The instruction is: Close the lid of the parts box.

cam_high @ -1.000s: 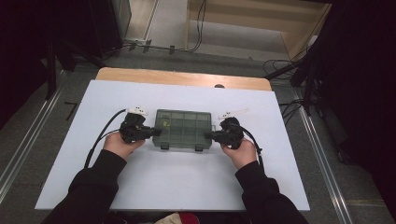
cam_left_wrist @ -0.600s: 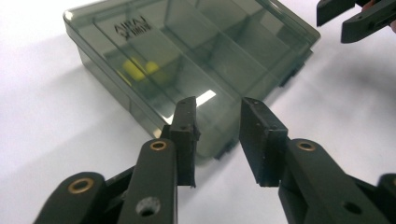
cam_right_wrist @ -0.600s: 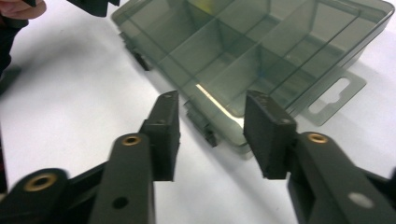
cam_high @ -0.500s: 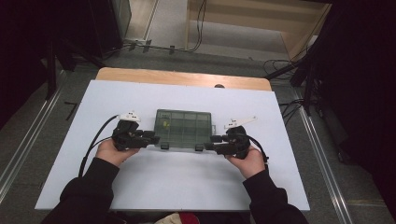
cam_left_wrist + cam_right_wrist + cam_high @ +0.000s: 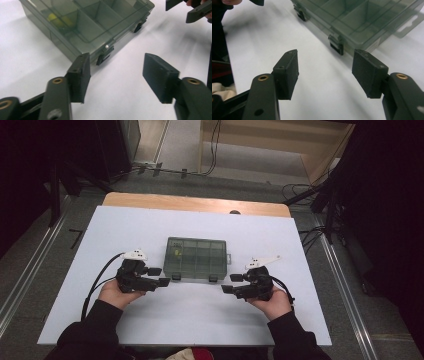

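Grippers first: your left gripper sits just off the near-left corner of the box, and your right gripper sits off its near-right corner, both a little nearer to you than the box's front edge. Neither one touches the box. The jaws of both have just been opening, and each pair now stands wide apart with only bare white board between the pads.

In the left gripper view your left gripper looks along the front wall of the box, past a dark latch on that wall and a second latch farther along; your other gripper shows at the top right corner of that picture. In the right gripper view your right gripper faces the same front wall from the other end, with a latch just beyond the gap between the pads.

The box is a smoky, see-through case with a closed lid and dividers inside. It lies flat near the middle of the board, its long side running left to right, well clear of every edge. Something small and yellow lies in one compartment at the box's left end. A flat hanging tab sticks out from its right end.

Both your hands rest low over the board, left hand and right hand, sleeves coming in from the near edge.
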